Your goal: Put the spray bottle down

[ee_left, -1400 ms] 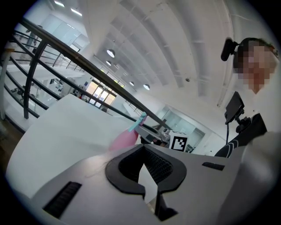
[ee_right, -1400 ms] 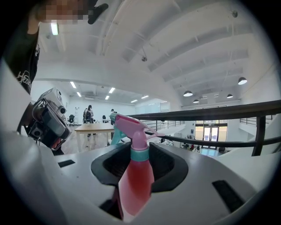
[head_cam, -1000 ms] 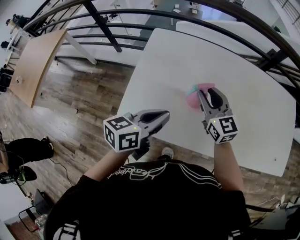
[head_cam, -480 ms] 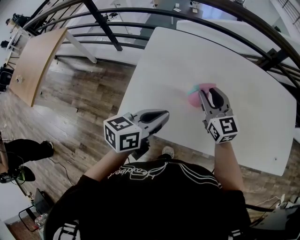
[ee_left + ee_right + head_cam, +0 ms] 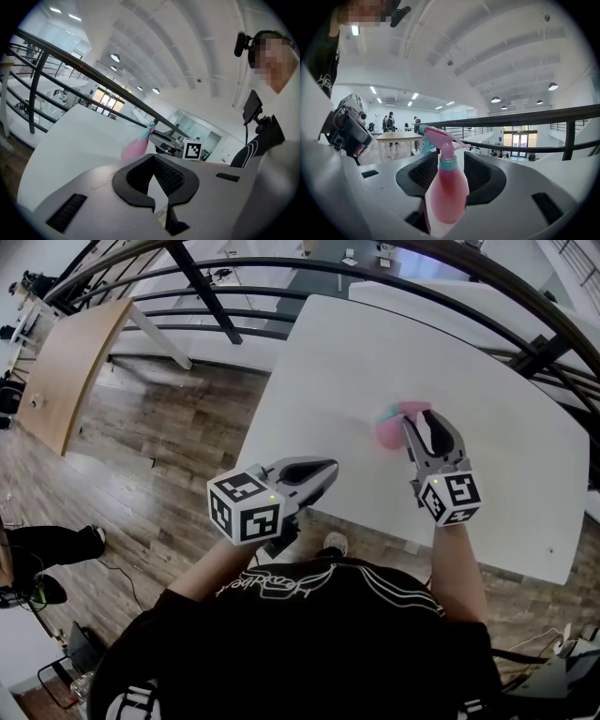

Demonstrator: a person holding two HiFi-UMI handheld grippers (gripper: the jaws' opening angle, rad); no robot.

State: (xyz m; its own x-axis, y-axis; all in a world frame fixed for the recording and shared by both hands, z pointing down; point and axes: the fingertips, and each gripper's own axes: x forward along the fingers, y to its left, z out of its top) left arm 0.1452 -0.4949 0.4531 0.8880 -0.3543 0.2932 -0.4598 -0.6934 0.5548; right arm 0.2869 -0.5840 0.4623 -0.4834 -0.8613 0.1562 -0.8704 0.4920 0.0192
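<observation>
Two handheld tools are working at a white worktop (image 5: 356,362); the spray bottle (image 5: 387,432) is not yet released.
The right tool (image 5: 424,426) is clamping the upright pink bottle, seemingly resting on the worktop; only letting go is remaining. The left tool (image 5: 326,470) is hovering closed, empty.

You have bright, even light from ceiling lamps (image 5: 115,57); the white table (image 5: 356,362) is washed out, nearly shadowless; both gripper views bulge and go black at the corners; the spray bottle (image 5: 135,148) looks smeared from the left gripper view, crisp from the right
</observation>
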